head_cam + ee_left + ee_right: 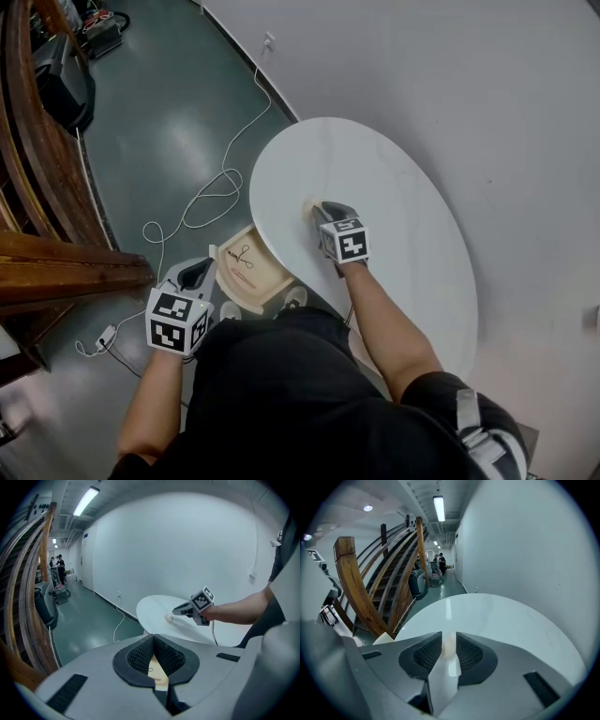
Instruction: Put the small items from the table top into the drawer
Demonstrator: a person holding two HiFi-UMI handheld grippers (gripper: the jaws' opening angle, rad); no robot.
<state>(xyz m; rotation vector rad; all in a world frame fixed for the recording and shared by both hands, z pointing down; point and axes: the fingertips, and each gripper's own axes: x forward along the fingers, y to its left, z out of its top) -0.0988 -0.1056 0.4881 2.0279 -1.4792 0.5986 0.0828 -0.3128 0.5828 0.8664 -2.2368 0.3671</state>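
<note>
A small cream item lies on the round white table near its left edge. My right gripper is down at it, open, with the item between the fingertips and the pads not pressing on it. In the left gripper view the same item shows just off that gripper's tip. My left gripper hangs beside the open wooden drawer, its jaws shut with nothing in them. A thin dark scissor-like item lies in the drawer.
A white cable snakes over the green floor left of the table. Dark wooden stair rails stand at the far left. A white wall runs behind the table. The person's dark clothing fills the bottom of the head view.
</note>
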